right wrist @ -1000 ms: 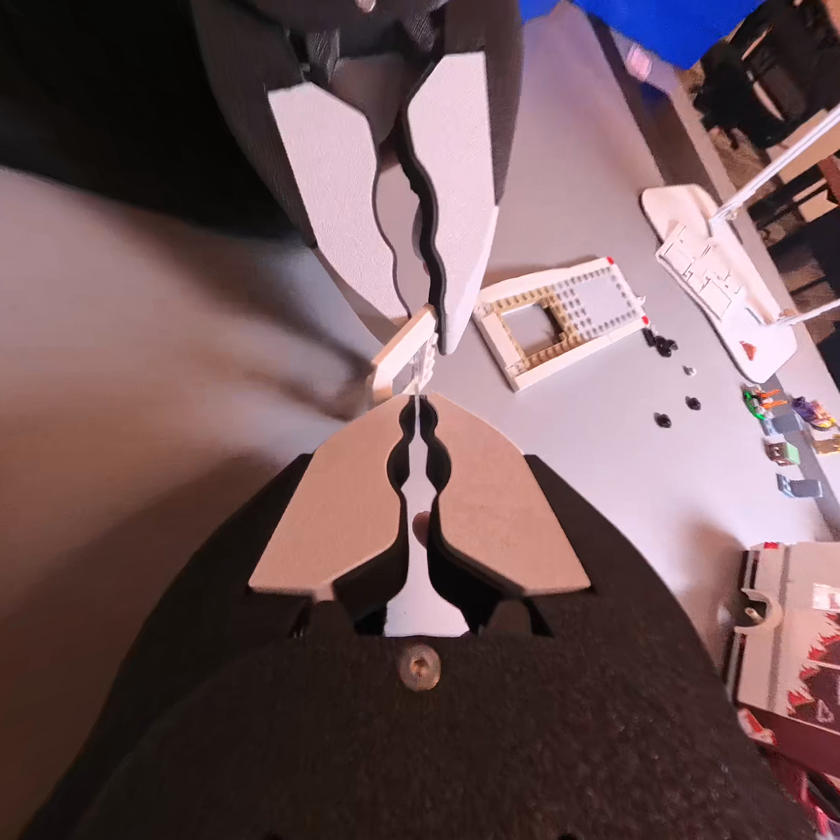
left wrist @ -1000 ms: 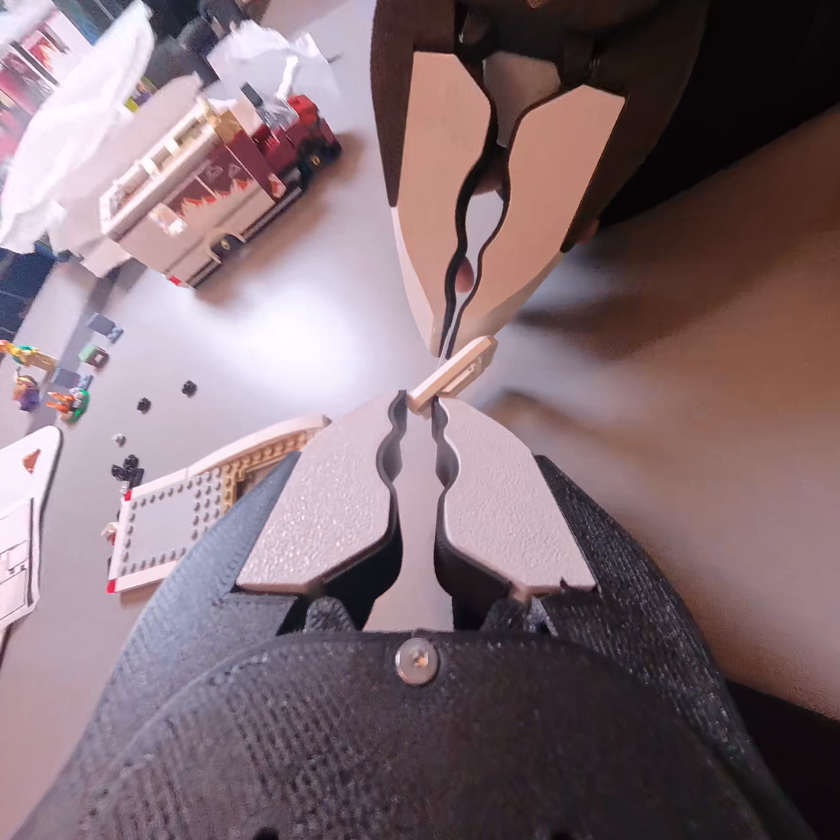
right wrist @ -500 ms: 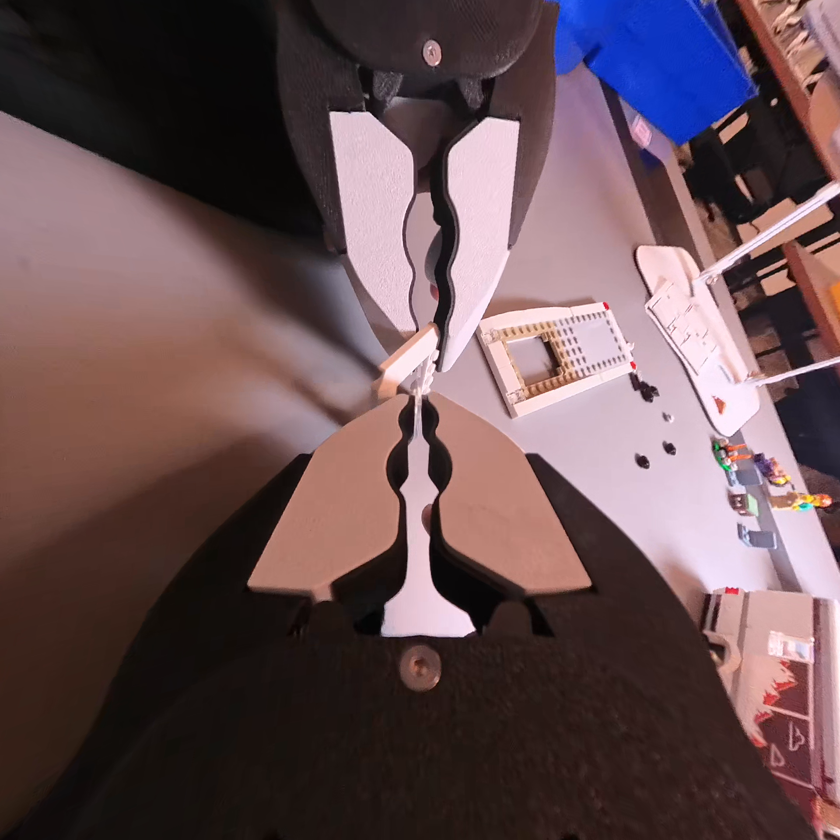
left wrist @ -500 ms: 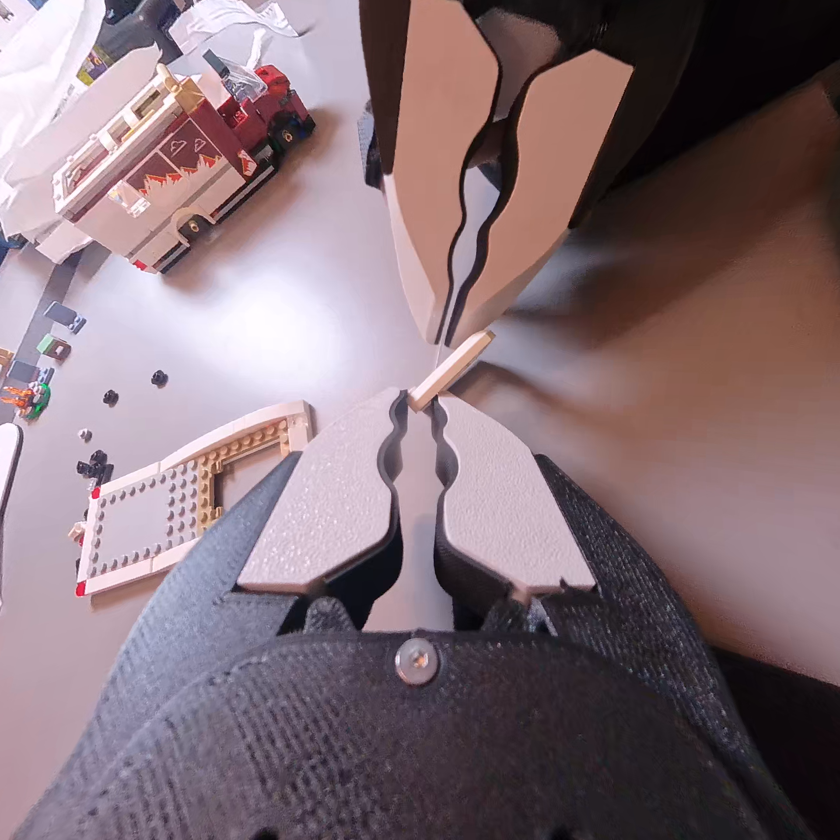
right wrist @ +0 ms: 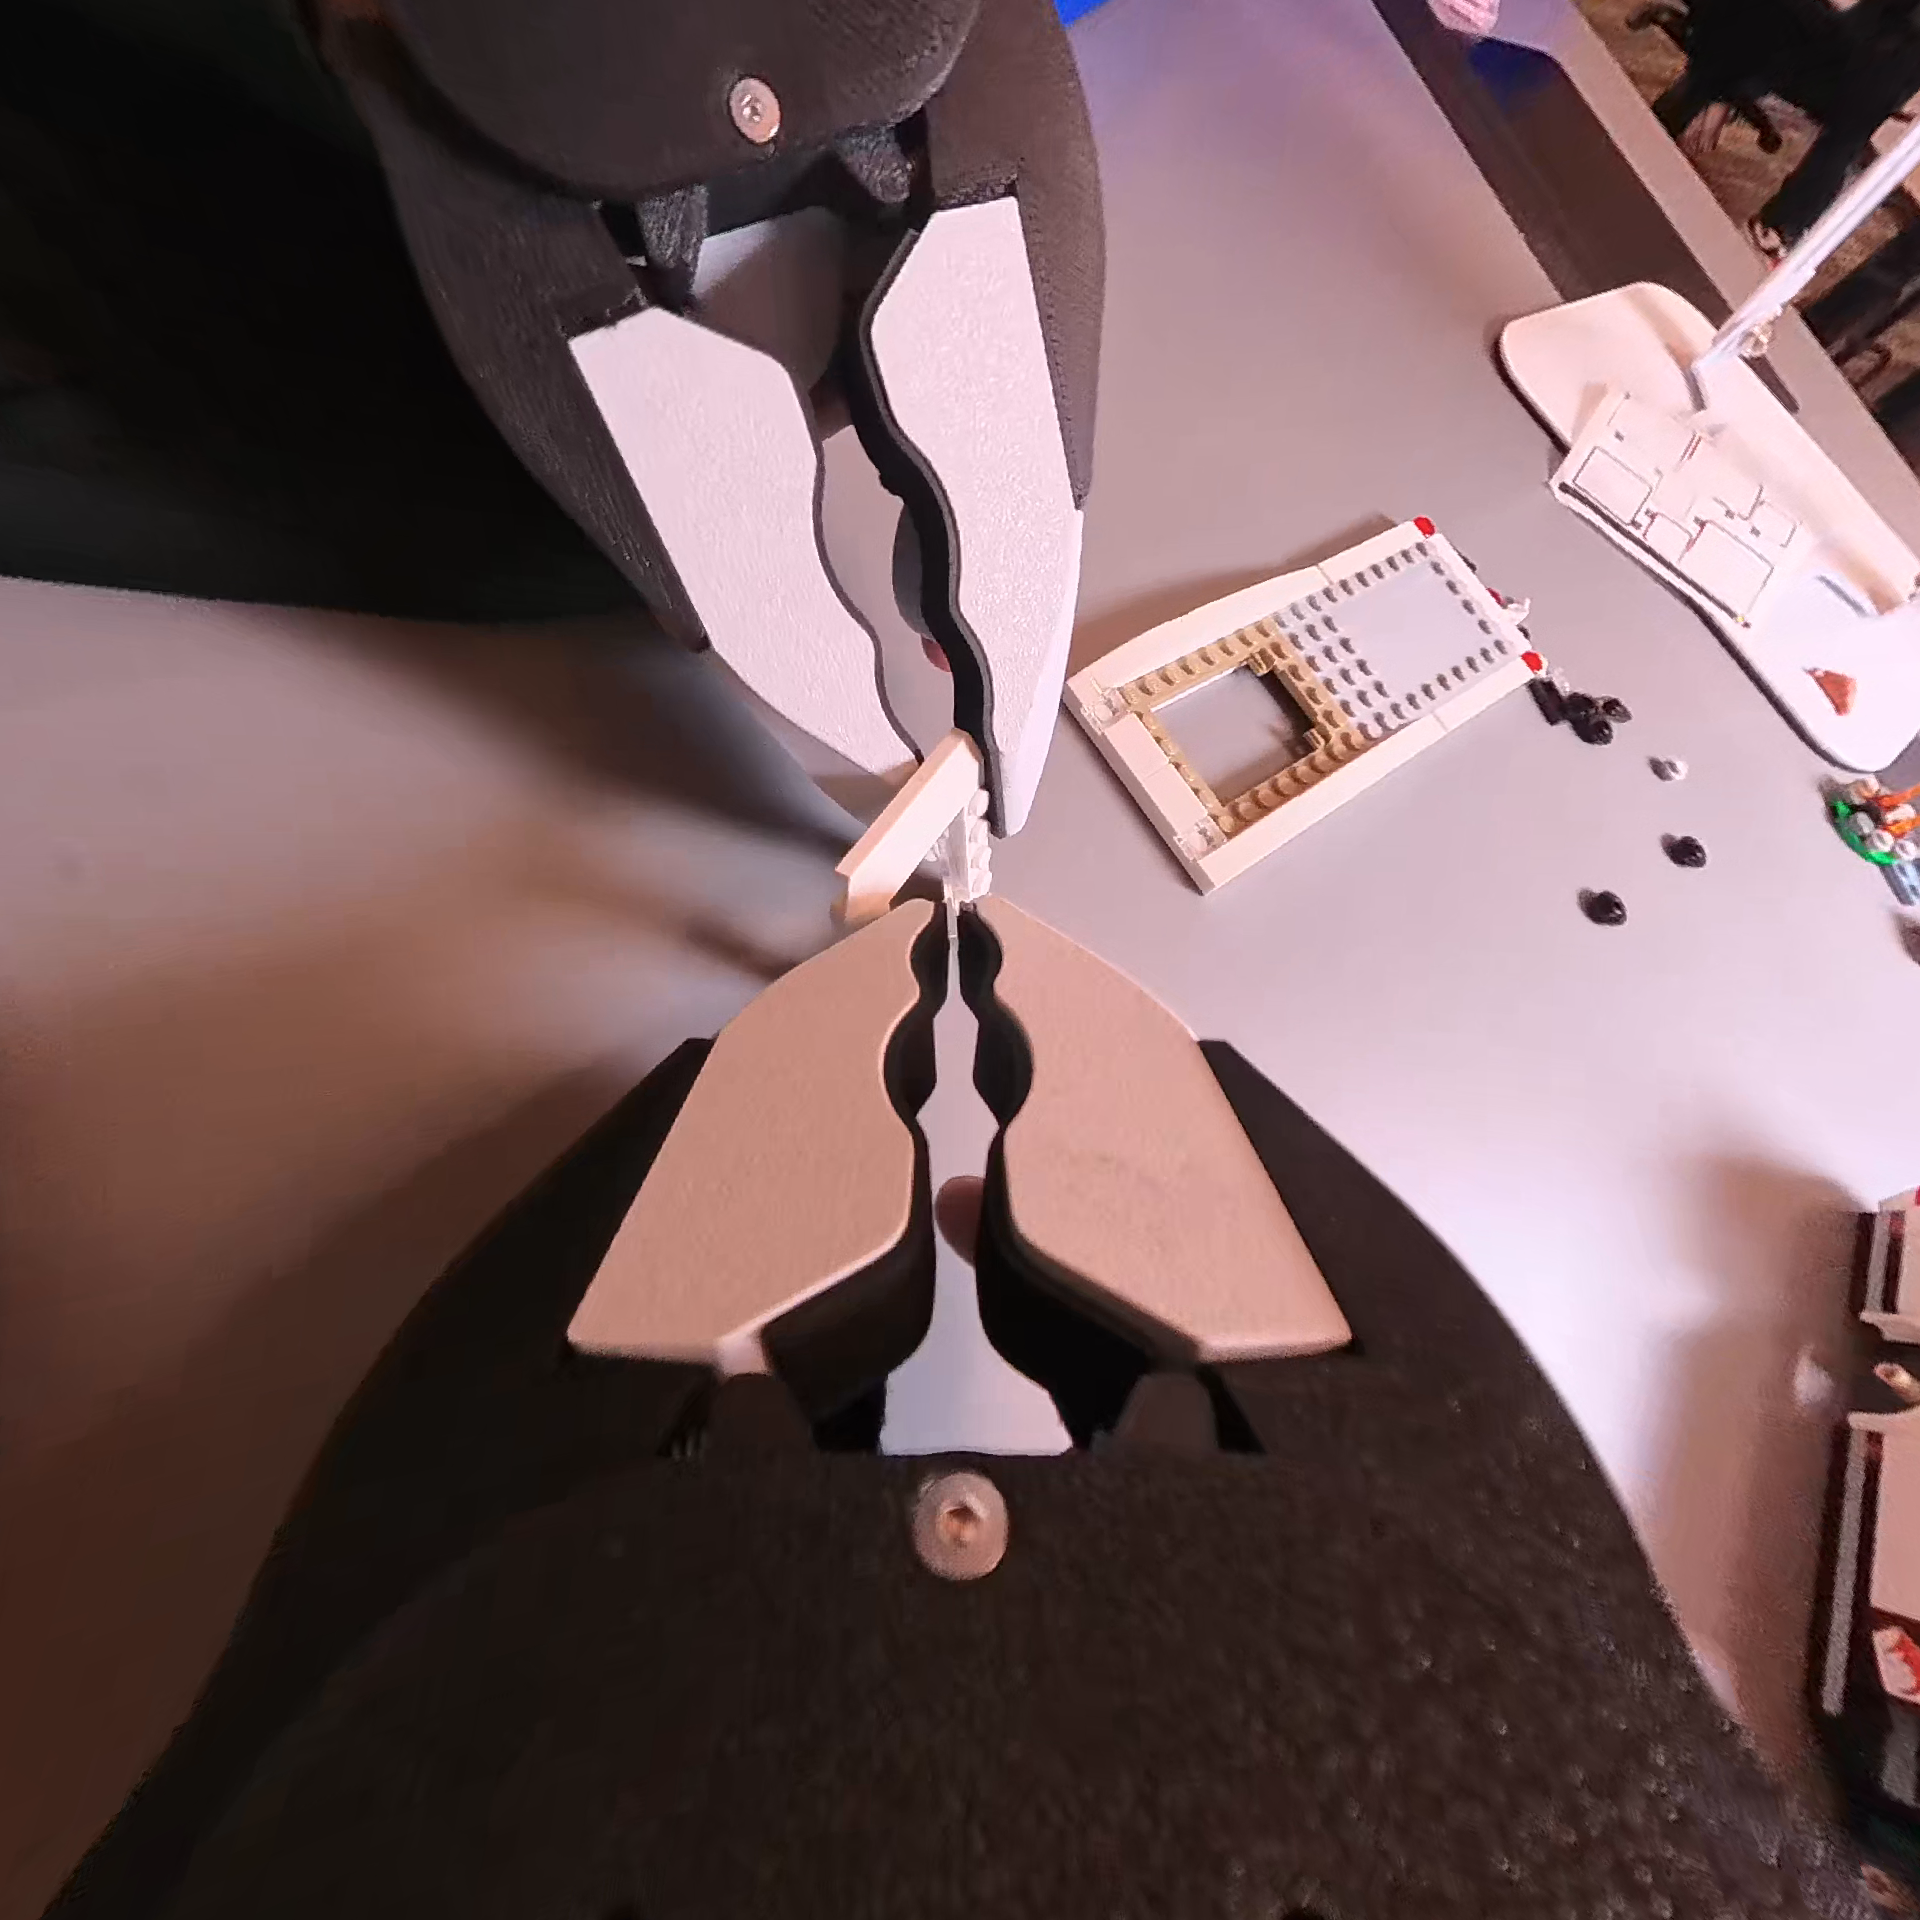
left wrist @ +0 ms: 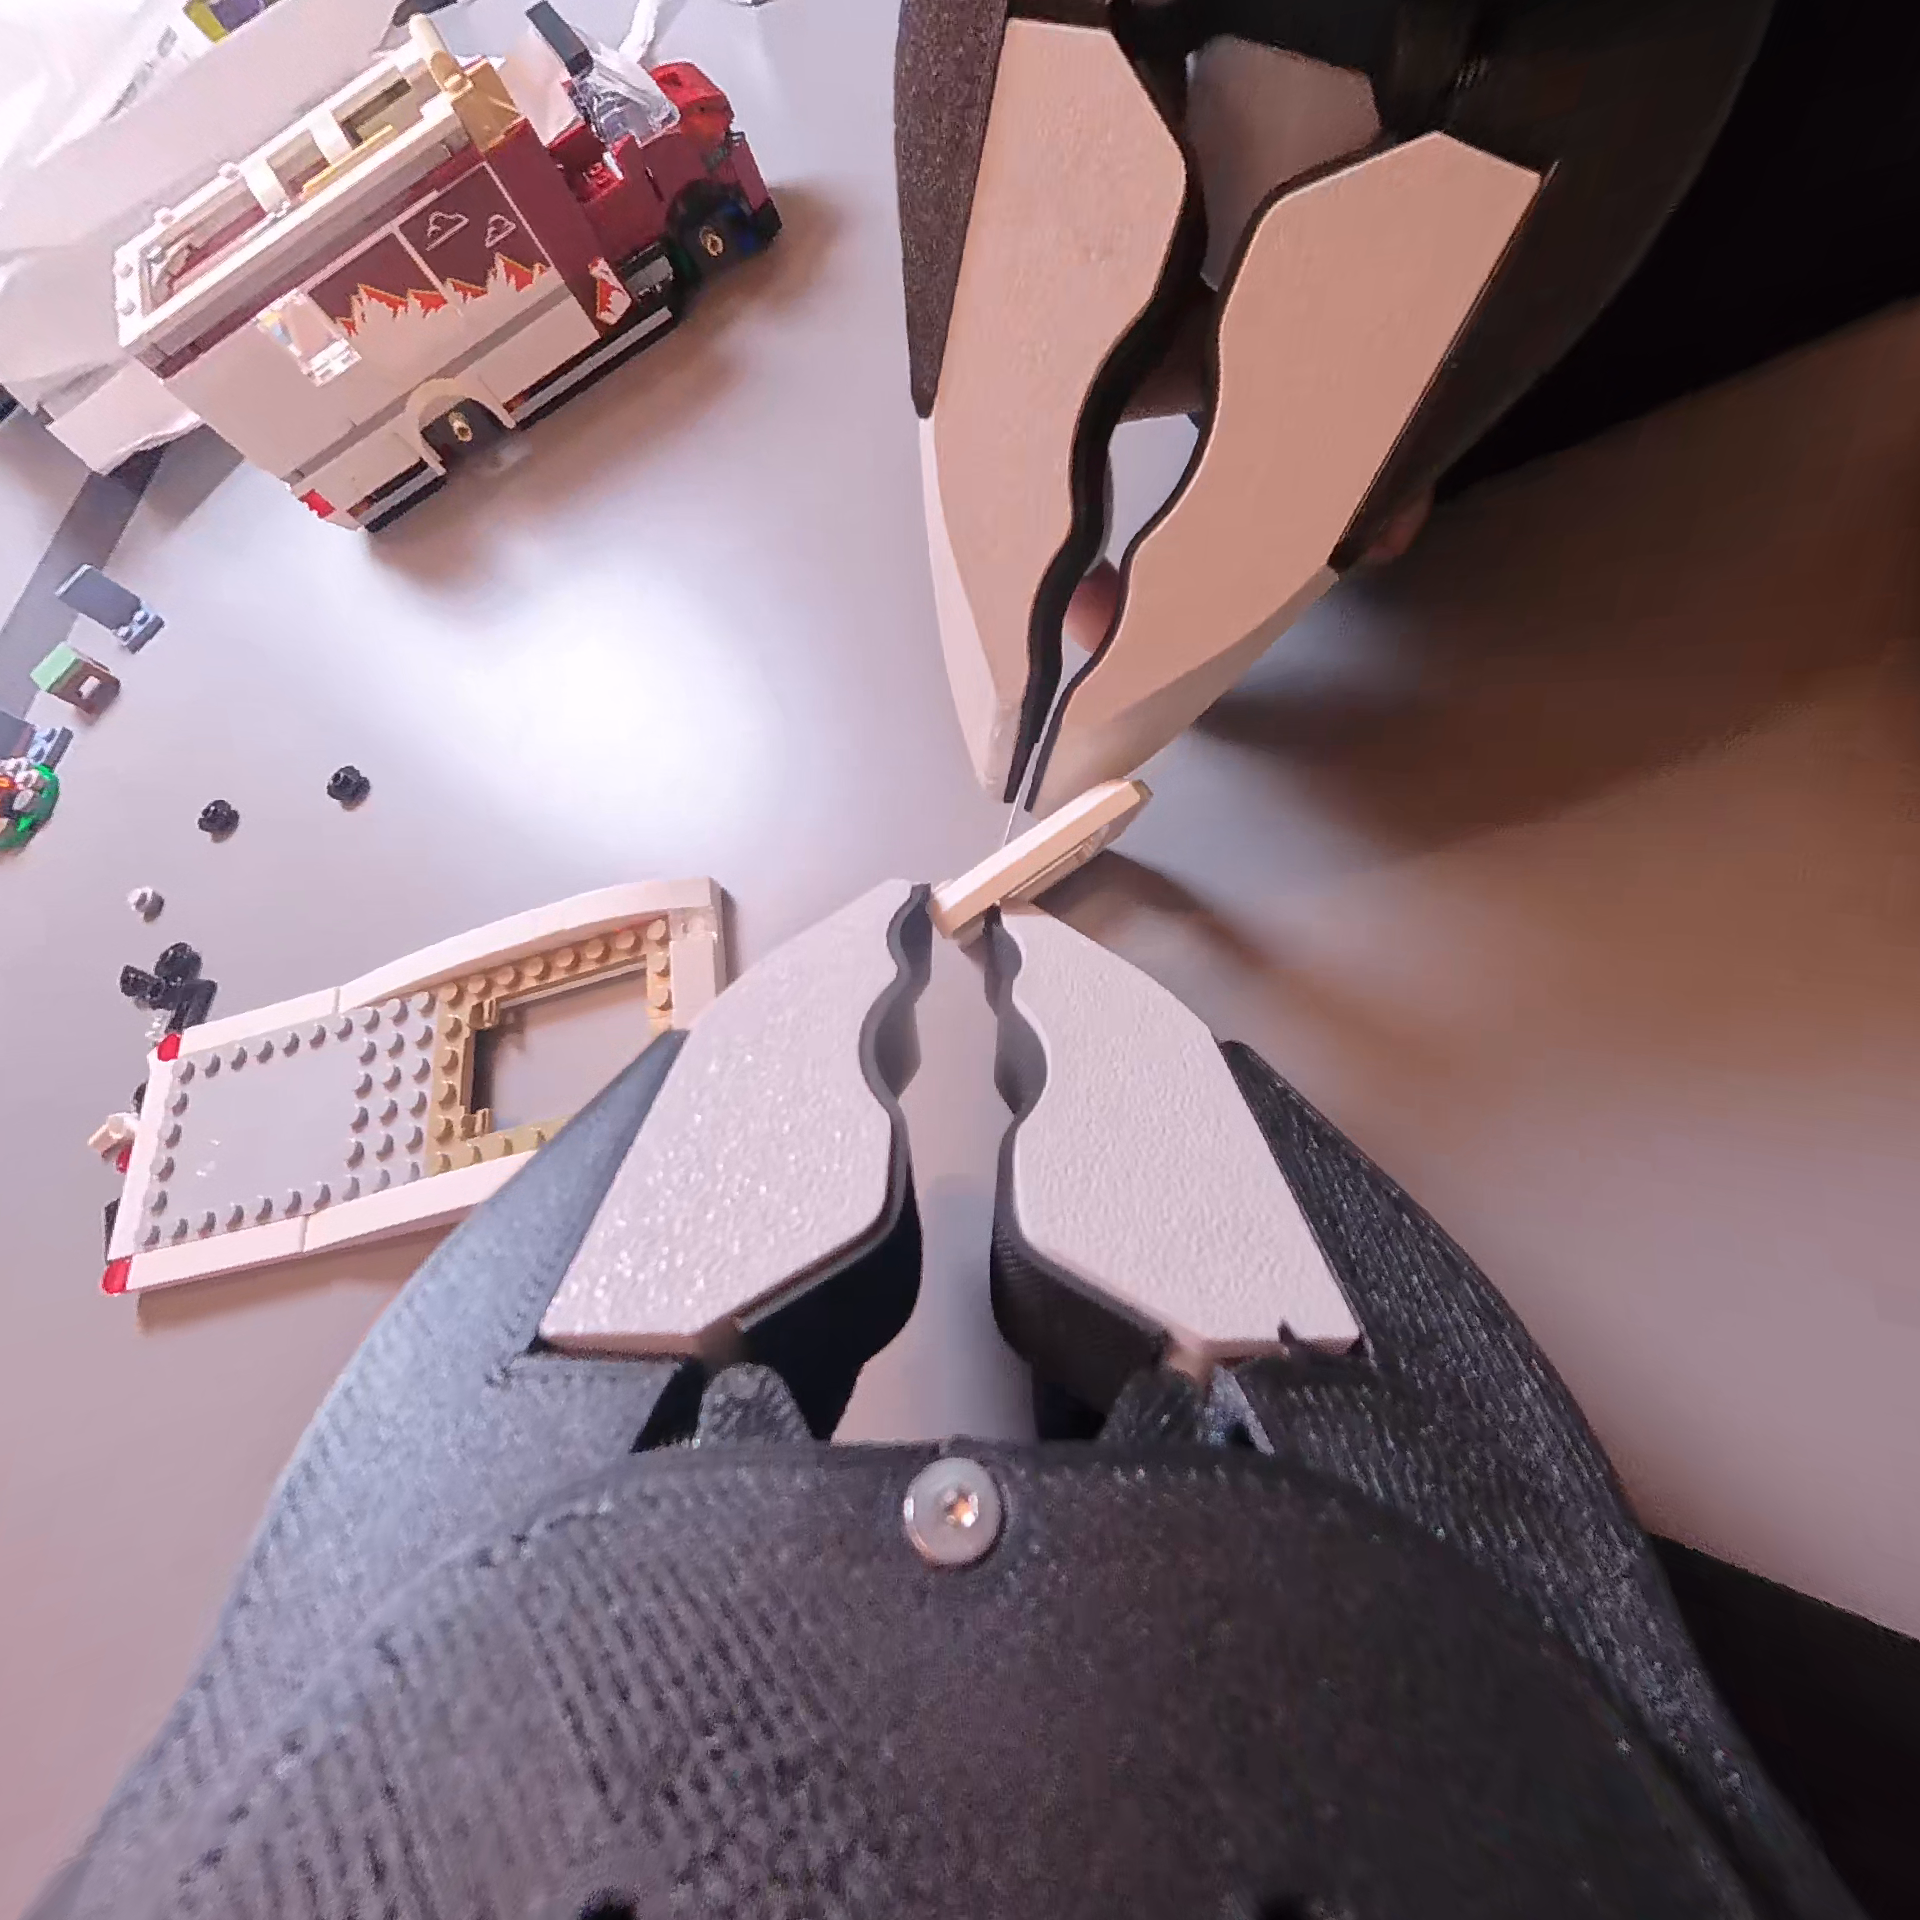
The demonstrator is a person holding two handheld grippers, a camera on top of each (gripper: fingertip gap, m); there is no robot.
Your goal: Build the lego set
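Observation:
My left gripper point(left wrist: 956, 906) is shut on one end of a flat white brick piece point(left wrist: 1039, 854), held above the grey table point(left wrist: 582, 665). My right gripper point(left wrist: 1023, 792) comes in from above in that view, tip to tip with the left. In the right wrist view my right gripper point(right wrist: 956, 910) is shut on a thin clear plate point(right wrist: 953, 868) that stands edge-on against the studded underside of the white piece point(right wrist: 906, 821). The left gripper point(right wrist: 961, 764) comes down from the top there, pads on the white piece.
A white, grey and tan studded plate with a square hole point(left wrist: 395, 1081) lies on the table point(right wrist: 1320, 675). A red and white toy truck point(left wrist: 416, 260) stands behind it. Small black parts point(left wrist: 343, 784) and a white lamp base point(right wrist: 1714, 499) lie farther off. My left and right fingertips are right by each other.
Both grippers kept their grips and stayed tip to tip. The pair shifted and tilted a little over the table, so the left gripper's body shows more in the right wrist view.

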